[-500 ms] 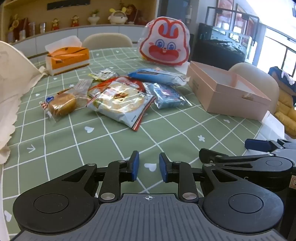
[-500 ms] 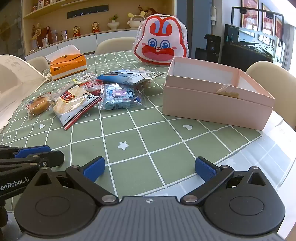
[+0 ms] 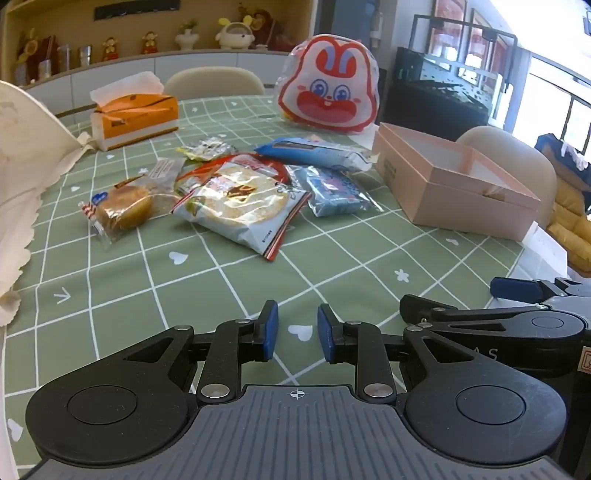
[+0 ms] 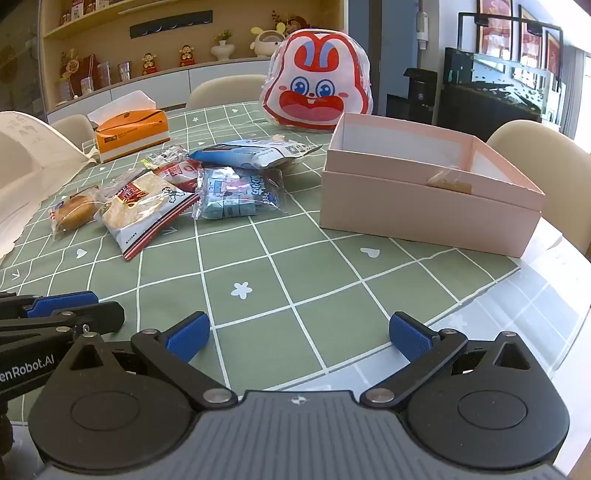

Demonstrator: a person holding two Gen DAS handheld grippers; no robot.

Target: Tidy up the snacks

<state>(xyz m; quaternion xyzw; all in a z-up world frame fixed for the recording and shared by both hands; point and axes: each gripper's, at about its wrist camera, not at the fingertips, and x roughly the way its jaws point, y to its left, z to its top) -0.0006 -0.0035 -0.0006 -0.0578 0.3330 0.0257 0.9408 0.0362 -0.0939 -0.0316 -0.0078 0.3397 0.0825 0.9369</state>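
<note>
Snacks lie clustered mid-bench in the left wrist view: a wrapped bun point(image 3: 123, 212), a large cracker pack point(image 3: 238, 201) and a blue candy pack point(image 3: 334, 192), all loose beside the pink box point(image 3: 476, 205), likely their destination. The left hand-held gripper point(image 3: 294, 334) hangs low over the bench point(image 3: 129, 295), jaws narrowly parted, pinching nothing. In the right wrist view, the right hand-held gripper point(image 4: 299, 336) is spread wide and empty, well short of the snacks, seemingly readied for a bulky pack.

Wooden shelving point(image 4: 110, 22) (holding figurines) behind beige chairs point(image 4: 229, 90), bright windows point(image 3: 554, 103).
</note>
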